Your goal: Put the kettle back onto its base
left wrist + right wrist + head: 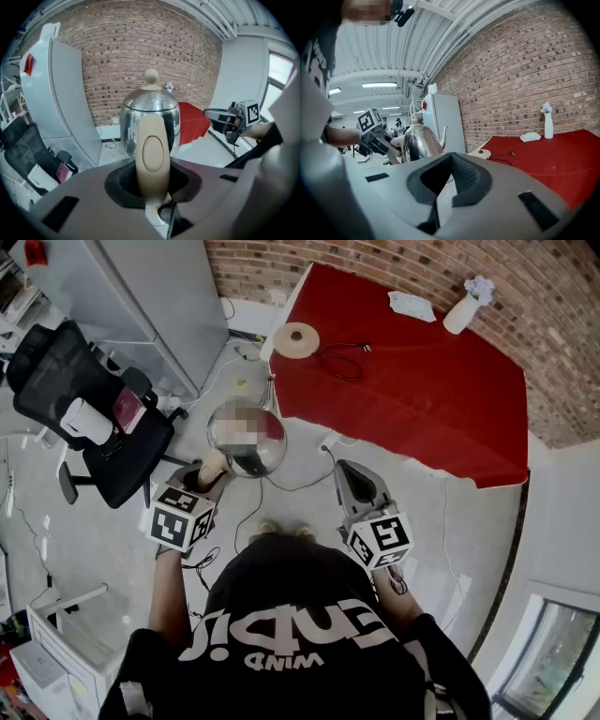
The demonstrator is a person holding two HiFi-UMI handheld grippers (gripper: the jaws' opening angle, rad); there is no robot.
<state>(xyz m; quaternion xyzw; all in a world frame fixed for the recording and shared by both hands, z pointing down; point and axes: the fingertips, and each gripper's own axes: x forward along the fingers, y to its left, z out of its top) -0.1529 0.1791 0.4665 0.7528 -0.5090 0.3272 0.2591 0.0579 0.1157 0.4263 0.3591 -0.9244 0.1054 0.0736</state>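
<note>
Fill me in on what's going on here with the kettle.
A person holds a two-jaw gripper in each hand. The left gripper is clamped on the beige handle of the steel kettle and holds it in the air over the floor, short of the red table. The round base sits with its cord at the table's near left corner, with nothing on it. The right gripper holds nothing and is beside the kettle.
</note>
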